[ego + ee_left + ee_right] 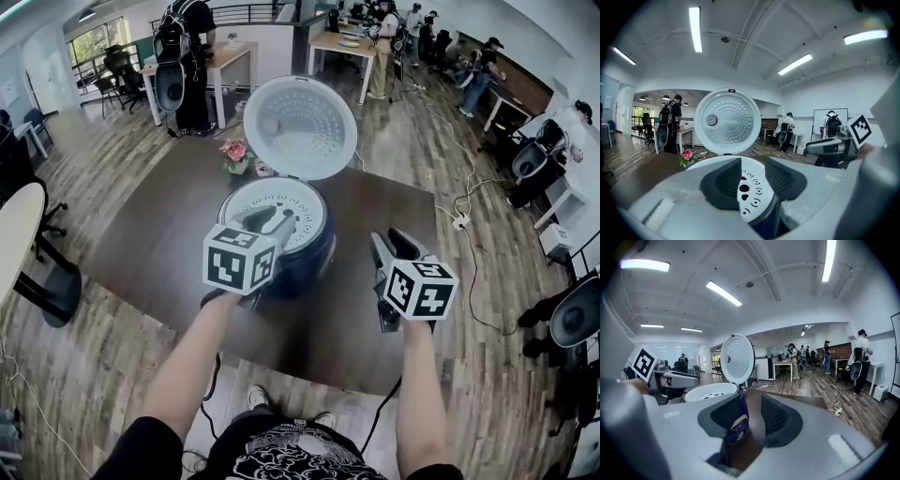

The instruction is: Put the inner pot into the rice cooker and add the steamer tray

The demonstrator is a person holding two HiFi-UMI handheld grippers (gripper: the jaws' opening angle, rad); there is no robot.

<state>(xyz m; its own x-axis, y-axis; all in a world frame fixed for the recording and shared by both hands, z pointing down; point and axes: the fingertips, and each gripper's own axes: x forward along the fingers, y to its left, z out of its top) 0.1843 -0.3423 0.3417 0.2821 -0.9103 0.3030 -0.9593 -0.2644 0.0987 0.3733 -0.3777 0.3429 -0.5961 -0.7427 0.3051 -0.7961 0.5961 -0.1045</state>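
Note:
The dark blue rice cooker (314,261) stands on the brown table (375,309) with its round lid (300,127) tipped up and back. The white perforated steamer tray (302,208) lies in the cooker's mouth. My left gripper (272,225) hovers over the tray's near left part, jaws apart; the tray (749,197) shows through the gap, untouched. My right gripper (389,246) is just right of the cooker, open, with the cooker's blue side (735,425) and the table seen between its fingers. The inner pot is hidden under the tray.
A small pot of pink flowers (234,153) sits on the table left of the lid. A cable and power strip (459,222) lie on the wooden floor to the right. Desks, office chairs and several people stand further back.

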